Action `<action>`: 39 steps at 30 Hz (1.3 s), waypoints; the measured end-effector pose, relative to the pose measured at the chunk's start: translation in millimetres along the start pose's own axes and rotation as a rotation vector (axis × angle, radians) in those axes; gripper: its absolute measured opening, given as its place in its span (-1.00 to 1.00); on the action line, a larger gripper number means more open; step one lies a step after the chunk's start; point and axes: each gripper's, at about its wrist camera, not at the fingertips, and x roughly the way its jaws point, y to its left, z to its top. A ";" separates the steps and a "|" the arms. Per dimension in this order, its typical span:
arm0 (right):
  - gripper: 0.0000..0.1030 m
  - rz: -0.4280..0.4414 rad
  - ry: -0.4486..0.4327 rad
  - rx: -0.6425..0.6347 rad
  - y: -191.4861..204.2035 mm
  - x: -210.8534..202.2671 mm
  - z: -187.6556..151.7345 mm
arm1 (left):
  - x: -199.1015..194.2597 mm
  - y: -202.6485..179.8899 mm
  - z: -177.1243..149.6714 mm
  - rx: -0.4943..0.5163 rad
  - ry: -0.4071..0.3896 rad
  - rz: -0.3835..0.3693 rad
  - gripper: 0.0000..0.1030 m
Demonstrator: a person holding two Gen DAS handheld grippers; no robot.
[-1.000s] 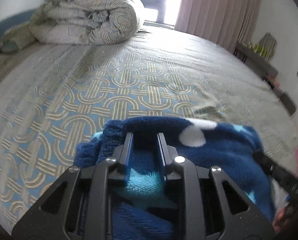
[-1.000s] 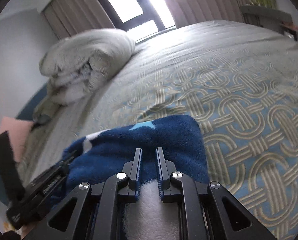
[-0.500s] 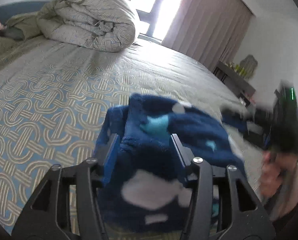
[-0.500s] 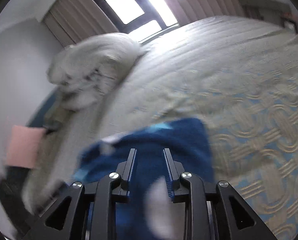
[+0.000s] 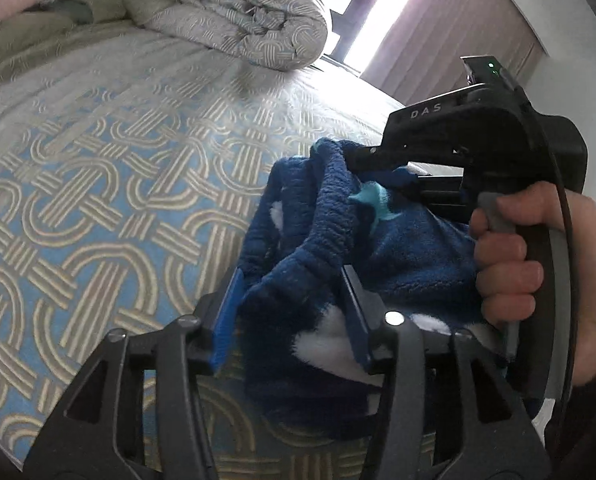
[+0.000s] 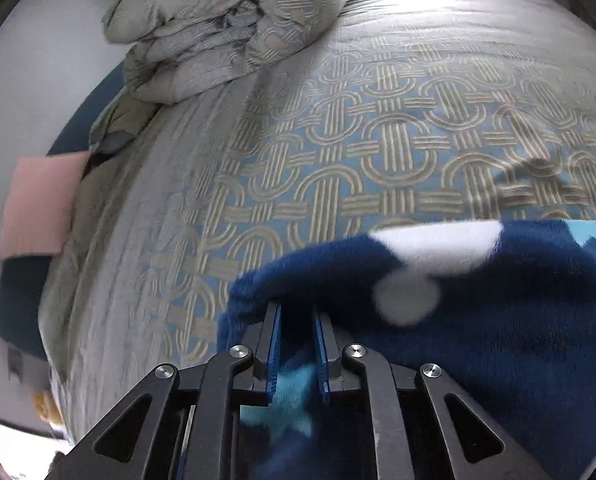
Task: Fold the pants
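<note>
Reading "DAS", right gripper (image 5: 371, 160) apparently pinches pants (image 5: 409, 248).

We see our right claw (image 6: 296, 344) with its blue pads nearly together, pinching the navy fleece pants (image 6: 497, 320), which drape across its right side above the patterned bed (image 6: 337, 152). A rolled duvet (image 6: 226, 28) lies at the bed's far left corner.

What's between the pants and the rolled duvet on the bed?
Only bare patterned bedspread lies between pants and rolled duvet; the right wrist view shows it.
</note>
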 end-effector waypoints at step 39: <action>0.46 0.301 0.025 0.321 -185.7 -110.3 -89.6 | 43.8 17.2 31.4 -0.261 0.397 -0.286 0.54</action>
